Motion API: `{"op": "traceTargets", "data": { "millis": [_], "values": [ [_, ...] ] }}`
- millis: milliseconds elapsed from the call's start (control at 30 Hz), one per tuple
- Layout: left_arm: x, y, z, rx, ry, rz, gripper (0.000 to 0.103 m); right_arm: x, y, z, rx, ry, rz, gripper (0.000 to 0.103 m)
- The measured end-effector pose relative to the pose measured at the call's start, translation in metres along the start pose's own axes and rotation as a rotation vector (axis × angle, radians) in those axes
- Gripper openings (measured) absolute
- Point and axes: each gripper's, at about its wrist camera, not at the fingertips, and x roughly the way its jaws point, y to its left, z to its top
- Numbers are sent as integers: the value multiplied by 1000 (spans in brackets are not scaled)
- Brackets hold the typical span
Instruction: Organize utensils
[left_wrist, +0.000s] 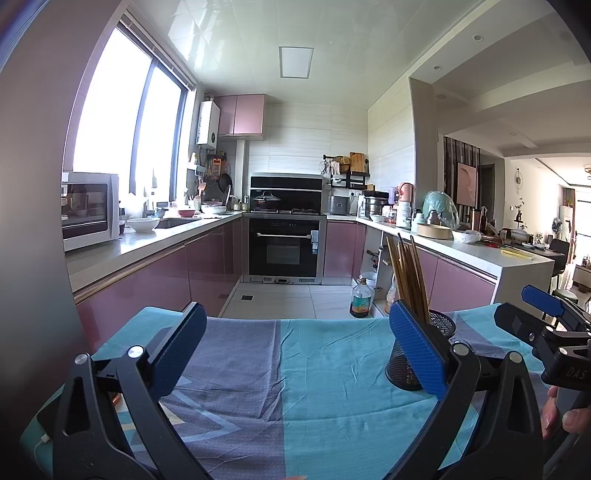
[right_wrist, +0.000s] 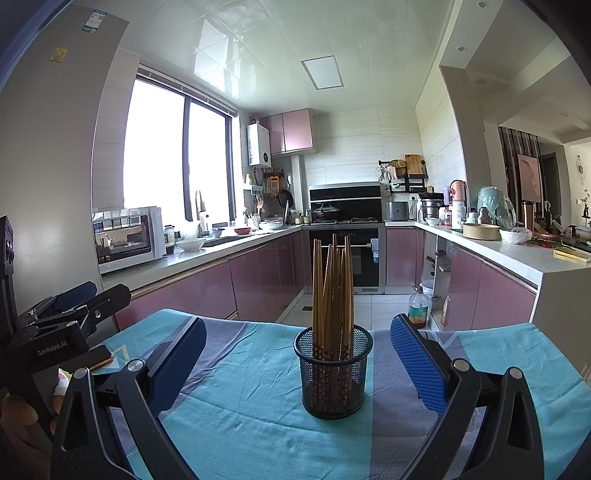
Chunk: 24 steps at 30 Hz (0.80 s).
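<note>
A table draped in a teal and grey-purple patterned cloth fills the foreground of both wrist views, its fabric lightly creased. On it stands a black wire-mesh holder, upright, with a bundle of wooden chopsticks standing in it, their tips fanning a little apart at the top. The right gripper hangs low over the cloth with its jaws spread wide and nothing between its blue pads — the mesh holder sits centred ahead of the gap, apart from both fingers. The left gripper is likewise released and empty; in its view the holder lies off to the right, partly hidden behind the right-hand finger, with the chopsticks rising above it. Each gripper shows at the edge of the other's view, the two side by side over the near part of the table. Beyond the table lies a U-shaped kitchen with glossy pink cabinet fronts and pale countertops. A large bright window lights the left wall above a white microwave — a built-in oven sits at the far end under a black range hood, and a bottle of oil stands on the tiled floor by the right-hand counter.
</note>
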Motion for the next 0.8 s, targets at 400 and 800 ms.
{"op": "traceTargets", "data": {
  "millis": [400, 800],
  "values": [
    [0, 0, 0, -2, 0, 0, 98, 0, -1, 0, -1, -3, -1, 97],
    [0, -1, 0, -2, -3, -3, 98, 0, -1, 0, 0, -2, -2, 97]
  ]
}}
